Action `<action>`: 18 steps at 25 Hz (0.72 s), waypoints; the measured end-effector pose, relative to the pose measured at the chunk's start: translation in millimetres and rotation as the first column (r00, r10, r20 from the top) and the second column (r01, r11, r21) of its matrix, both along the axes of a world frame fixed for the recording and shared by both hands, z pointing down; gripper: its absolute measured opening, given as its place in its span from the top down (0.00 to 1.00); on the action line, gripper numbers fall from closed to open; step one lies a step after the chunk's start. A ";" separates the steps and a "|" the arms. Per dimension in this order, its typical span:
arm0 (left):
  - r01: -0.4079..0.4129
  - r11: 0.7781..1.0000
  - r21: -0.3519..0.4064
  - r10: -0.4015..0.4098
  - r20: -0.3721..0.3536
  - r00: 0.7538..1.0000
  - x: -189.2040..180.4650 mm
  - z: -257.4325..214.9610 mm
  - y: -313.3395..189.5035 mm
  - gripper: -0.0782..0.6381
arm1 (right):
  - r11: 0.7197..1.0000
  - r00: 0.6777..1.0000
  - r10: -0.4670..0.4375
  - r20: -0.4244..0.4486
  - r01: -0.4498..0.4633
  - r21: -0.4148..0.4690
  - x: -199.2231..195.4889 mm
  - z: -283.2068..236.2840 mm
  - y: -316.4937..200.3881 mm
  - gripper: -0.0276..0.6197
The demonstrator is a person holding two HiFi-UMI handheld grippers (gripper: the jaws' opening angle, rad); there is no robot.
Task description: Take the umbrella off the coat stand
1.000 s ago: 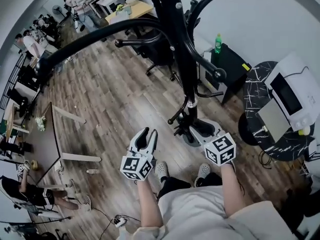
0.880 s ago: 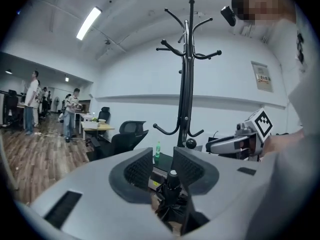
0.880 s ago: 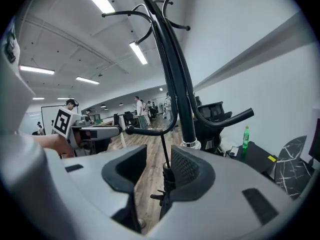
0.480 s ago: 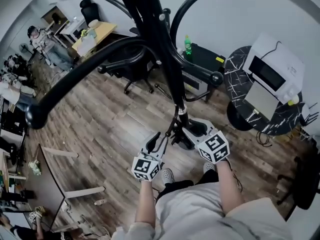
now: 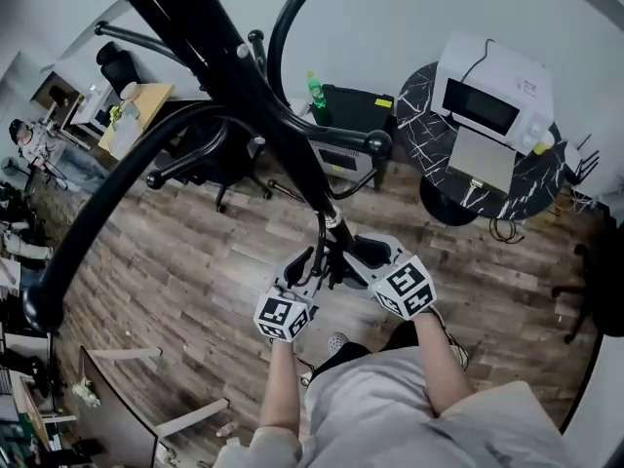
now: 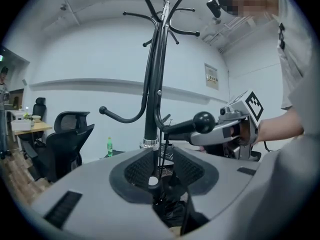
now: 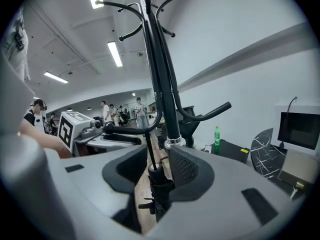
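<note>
Umbrella (image 6: 170,213) hangs between left gripper's (image 6: 159,156) parted jaws, pole (image 6: 151,109) just beyond

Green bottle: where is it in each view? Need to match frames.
Head view: green bottle upper middle, on the black cabinet by the wall.
Left gripper view: bottle lower left, left of the coat stand pole.
Right gripper view: bottle right of centre, right of the pole.
Shared landmark: the pole's silver collar.
</note>
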State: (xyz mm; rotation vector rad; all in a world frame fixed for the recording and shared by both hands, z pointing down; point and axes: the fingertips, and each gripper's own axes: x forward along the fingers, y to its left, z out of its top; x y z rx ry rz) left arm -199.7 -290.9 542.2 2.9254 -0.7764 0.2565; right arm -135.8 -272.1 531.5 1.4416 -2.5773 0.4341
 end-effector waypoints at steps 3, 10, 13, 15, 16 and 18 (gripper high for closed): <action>-0.039 0.999 -0.031 0.038 -0.033 0.999 7.1 -1.2 -9.4 0.70 | 0.999 0.999 0.033 0.002 -0.033 -0.006 1.4 3.9 2.0 0.73; -0.130 0.990 -0.049 0.126 -0.063 0.990 16.5 -0.8 -20.2 0.70 | 0.997 0.997 0.080 -0.021 -0.081 -0.019 0.9 9.0 14.1 0.73; -0.152 0.987 -0.057 0.146 -0.088 0.985 18.1 -2.2 -22.1 0.70 | 0.994 0.994 0.108 -0.025 -0.109 -0.023 4.3 10.6 17.4 0.73; -0.162 0.985 -0.060 0.155 -0.101 0.983 17.7 -2.0 -23.1 0.70 | 0.992 0.992 0.121 -0.030 -0.121 -0.028 4.9 12.6 20.6 0.73; -0.159 0.985 -0.064 0.152 -0.107 0.983 15.6 -1.8 -25.0 0.70 | 0.992 0.992 0.122 -0.032 -0.123 -0.030 4.2 13.4 22.3 0.73; -0.150 0.986 -0.068 0.143 -0.107 0.984 10.1 -1.4 -30.0 0.70 | 0.992 0.992 0.121 -0.037 -0.122 -0.032 2.4 13.7 24.9 0.73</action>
